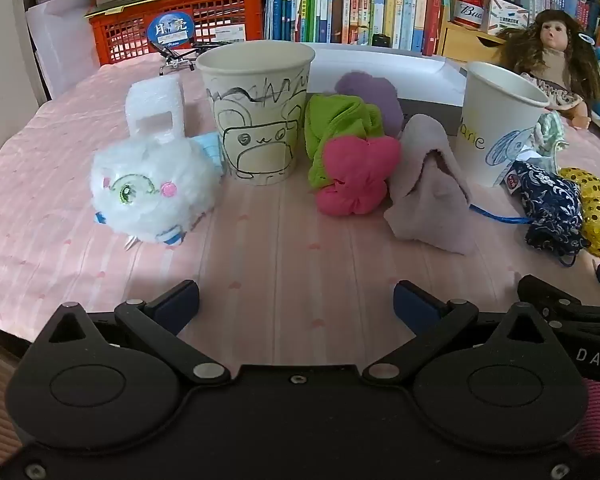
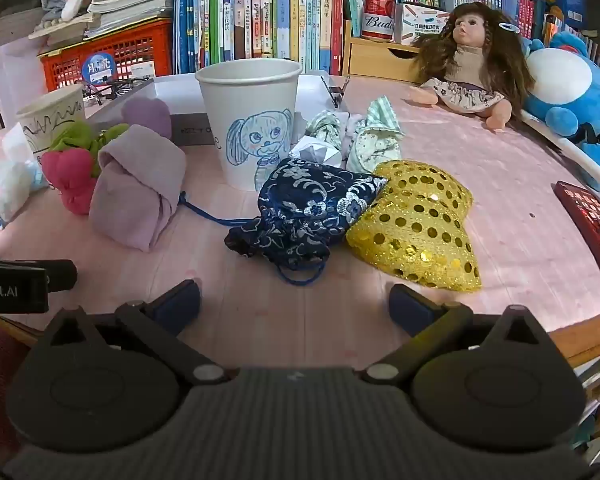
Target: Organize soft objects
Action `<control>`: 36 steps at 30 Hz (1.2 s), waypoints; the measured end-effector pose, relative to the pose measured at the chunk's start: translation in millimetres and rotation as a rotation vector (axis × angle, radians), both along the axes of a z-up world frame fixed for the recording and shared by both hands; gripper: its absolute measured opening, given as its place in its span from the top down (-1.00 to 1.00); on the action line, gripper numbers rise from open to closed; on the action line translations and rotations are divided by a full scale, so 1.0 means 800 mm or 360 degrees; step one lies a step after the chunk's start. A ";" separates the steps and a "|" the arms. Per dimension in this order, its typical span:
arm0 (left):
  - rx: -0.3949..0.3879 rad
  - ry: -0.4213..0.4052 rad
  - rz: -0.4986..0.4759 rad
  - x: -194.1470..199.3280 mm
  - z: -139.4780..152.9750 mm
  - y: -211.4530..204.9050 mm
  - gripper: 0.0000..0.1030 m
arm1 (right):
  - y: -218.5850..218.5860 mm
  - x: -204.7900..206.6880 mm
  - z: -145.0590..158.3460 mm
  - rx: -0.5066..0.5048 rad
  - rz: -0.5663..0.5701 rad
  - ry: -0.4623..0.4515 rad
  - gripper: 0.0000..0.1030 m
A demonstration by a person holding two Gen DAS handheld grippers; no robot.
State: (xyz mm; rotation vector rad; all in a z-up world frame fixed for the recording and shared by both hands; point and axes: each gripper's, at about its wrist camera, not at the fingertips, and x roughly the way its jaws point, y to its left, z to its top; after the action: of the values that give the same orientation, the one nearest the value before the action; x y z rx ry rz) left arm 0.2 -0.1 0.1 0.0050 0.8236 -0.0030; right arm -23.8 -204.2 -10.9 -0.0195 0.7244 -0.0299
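Note:
On the pink cloth lie a white plush cat, a pink and green soft flower, a folded lilac cloth, a navy drawstring pouch and a gold sequin heart. Two paper cups stand among them: a cream one with a black drawing and a white one with a blue dog drawing. My left gripper hovers open in front of the cat and the flower, holding nothing. The right gripper is open too, just short of the pouch and the heart.
A doll and a blue plush sit at the back right, crumpled green-patterned cloth behind the pouch. A red remote lies near the right table edge. A white box, an orange crate and books line the back.

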 end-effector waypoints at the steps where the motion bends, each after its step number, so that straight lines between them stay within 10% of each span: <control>1: -0.0004 -0.0008 0.0001 0.000 0.000 0.000 -1.00 | 0.000 0.000 0.000 0.0000 0.0001 0.0000 -1.00; 36: 0.0000 0.0009 0.0001 0.000 0.000 0.000 -1.00 | 0.000 0.001 0.000 0.0011 -0.0002 0.0009 -1.00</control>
State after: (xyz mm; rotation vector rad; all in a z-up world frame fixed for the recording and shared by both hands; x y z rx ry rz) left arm 0.2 0.0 0.0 0.0047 0.8292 -0.0025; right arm -23.1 -204.2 -11.1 -0.0128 0.7303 -0.0286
